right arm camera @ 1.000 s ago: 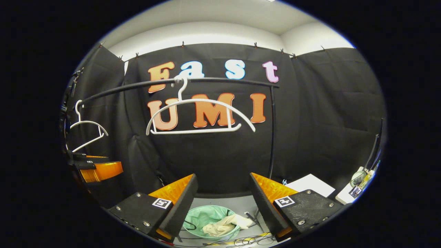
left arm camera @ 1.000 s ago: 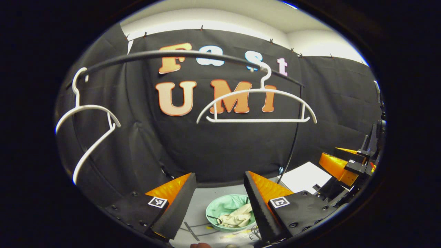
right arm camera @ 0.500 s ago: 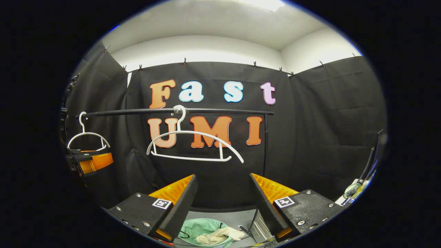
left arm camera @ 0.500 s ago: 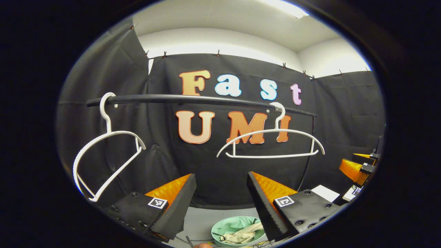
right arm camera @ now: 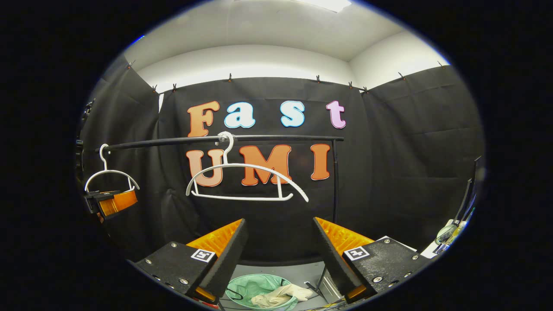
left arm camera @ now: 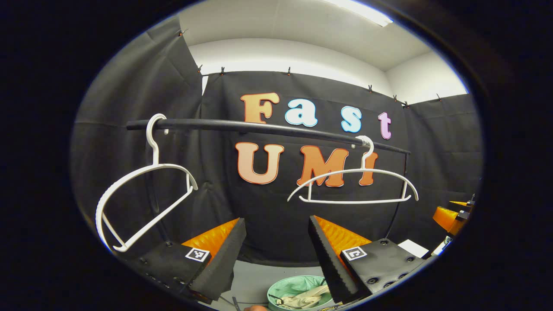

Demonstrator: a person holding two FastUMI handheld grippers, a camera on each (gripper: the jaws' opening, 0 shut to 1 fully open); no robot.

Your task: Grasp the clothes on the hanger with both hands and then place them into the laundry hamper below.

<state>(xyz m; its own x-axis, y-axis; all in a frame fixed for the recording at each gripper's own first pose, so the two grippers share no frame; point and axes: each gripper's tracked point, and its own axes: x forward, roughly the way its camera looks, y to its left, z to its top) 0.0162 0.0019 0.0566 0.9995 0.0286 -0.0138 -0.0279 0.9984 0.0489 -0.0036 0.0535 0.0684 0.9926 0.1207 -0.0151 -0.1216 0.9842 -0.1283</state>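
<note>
Both the left gripper (left arm camera: 274,255) and right gripper (right arm camera: 278,255) are hanging released, gripping nothing. Below the rail (right arm camera: 216,139), cream clothes (right arm camera: 276,295) are lying inside the green hamper (right arm camera: 246,287); both hangers are hanging bare, so withdrawing clear looks sensible.

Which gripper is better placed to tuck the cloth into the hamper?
Probably right: the hamper and cloth lie between the fingers of the open right gripper. The left gripper sees the hamper off-centre, partly behind its finger.
</note>
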